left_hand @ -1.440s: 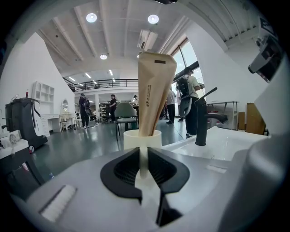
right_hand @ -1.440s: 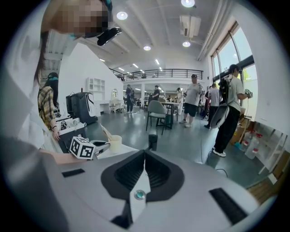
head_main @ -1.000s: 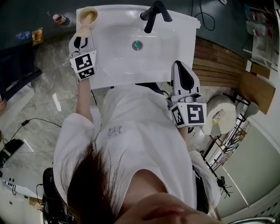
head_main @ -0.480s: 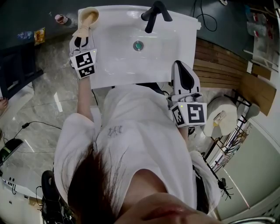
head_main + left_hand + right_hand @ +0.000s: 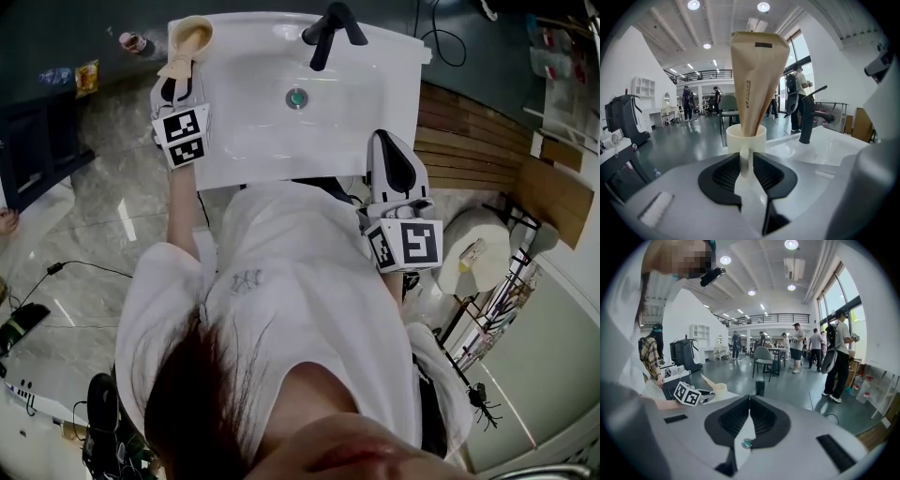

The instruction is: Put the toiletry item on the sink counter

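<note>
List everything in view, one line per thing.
sink: one, white, in front of the person
faucet: one, black, at the sink's back edge
drain: one, greenish, in the basin
cup: one, white, at the sink's far left corner
tube: one, tan, standing in the cup
left gripper: one, shut on the cup's handle
right gripper: one, shut and empty, off the sink's near right corner
</note>
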